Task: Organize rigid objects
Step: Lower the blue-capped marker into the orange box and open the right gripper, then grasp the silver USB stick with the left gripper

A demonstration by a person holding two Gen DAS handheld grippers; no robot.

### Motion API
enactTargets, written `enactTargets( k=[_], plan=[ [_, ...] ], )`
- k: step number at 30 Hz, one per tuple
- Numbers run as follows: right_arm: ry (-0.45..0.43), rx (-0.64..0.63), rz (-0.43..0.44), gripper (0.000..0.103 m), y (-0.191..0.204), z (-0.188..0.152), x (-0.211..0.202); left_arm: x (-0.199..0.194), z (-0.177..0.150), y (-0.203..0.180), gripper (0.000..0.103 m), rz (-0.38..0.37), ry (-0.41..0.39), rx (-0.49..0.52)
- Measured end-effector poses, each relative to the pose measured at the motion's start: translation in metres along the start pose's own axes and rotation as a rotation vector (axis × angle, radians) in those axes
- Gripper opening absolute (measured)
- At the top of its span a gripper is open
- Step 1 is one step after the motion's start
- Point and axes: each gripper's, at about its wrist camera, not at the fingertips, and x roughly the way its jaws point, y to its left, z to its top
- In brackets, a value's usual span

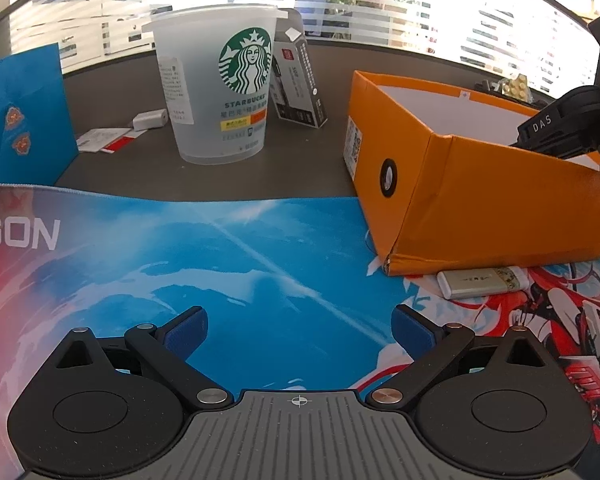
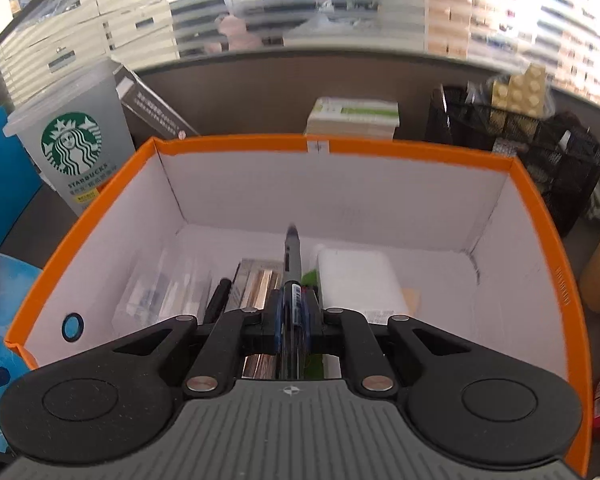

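Note:
An open orange box point(image 1: 480, 184) stands at the right of the desk mat; its rim point(image 2: 100, 184) fills the right wrist view. My right gripper point(image 2: 293, 316) is shut on a blue pen point(image 2: 291, 264) and holds it over the box's inside, tip pointing away. Inside the box lie a white block point(image 2: 356, 280), a clear plastic pack point(image 2: 160, 288), a shiny gold-brown item point(image 2: 258, 280) and a black pen point(image 2: 216, 300). My left gripper point(image 1: 300, 326) is open and empty, low over the blue mat point(image 1: 220, 260). A small white case point(image 1: 480, 282) lies against the box's near side.
A Starbucks cup point(image 1: 220, 88) stands behind the mat, with a dark carton point(image 1: 300, 80) leaning behind it. A blue bag point(image 1: 20, 112) is at the left. A black mesh organizer point(image 2: 520, 148) and a stack of books point(image 2: 354, 118) sit behind the box.

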Motion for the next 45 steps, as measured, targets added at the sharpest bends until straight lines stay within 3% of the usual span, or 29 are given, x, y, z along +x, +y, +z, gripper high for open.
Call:
enactTargets(
  k=[12, 16, 21, 23, 26, 29, 34, 36, 39, 41, 45],
  plan=[
    [0.010, 0.005, 0.004, 0.011, -0.002, -0.002, 0.003, -0.002, -0.002, -0.009, 0.099, 0.010, 0.002, 0.025],
    [-0.006, 0.008, 0.014, 0.019, -0.003, -0.002, -0.001, -0.006, -0.003, -0.015, 0.099, 0.003, -0.006, 0.044],
    [-0.083, 0.014, 0.031, 0.020, -0.007, -0.005, -0.024, -0.010, -0.005, -0.027, 0.099, -0.091, -0.036, 0.114],
    [-0.124, 0.015, 0.043, 0.024, -0.009, -0.008, -0.039, -0.008, -0.005, -0.034, 0.099, -0.118, -0.044, 0.155],
    [-0.194, 0.001, 0.064, 0.032, -0.009, -0.018, -0.066, 0.001, -0.004, -0.045, 0.099, -0.158, -0.039, 0.211],
    [-0.227, -0.002, 0.083, 0.033, -0.012, -0.032, -0.086, 0.014, -0.002, -0.055, 0.099, -0.204, -0.007, 0.250],
    [-0.231, -0.002, 0.192, 0.033, -0.016, -0.066, -0.109, 0.022, -0.002, -0.068, 0.099, -0.312, -0.003, 0.270],
    [-0.263, -0.028, 0.177, 0.035, -0.013, -0.078, -0.123, 0.026, -0.001, -0.072, 0.099, -0.327, -0.003, 0.280],
    [-0.285, -0.047, 0.236, 0.040, -0.009, -0.095, -0.139, 0.031, 0.002, -0.078, 0.099, -0.333, -0.006, 0.294],
    [-0.253, -0.064, 0.245, 0.050, -0.005, -0.105, -0.140, 0.033, 0.003, -0.084, 0.099, -0.351, -0.002, 0.309],
    [-0.193, -0.069, 0.235, 0.051, -0.005, -0.121, -0.131, 0.036, 0.004, -0.097, 0.103, -0.390, -0.003, 0.352]
  ],
)
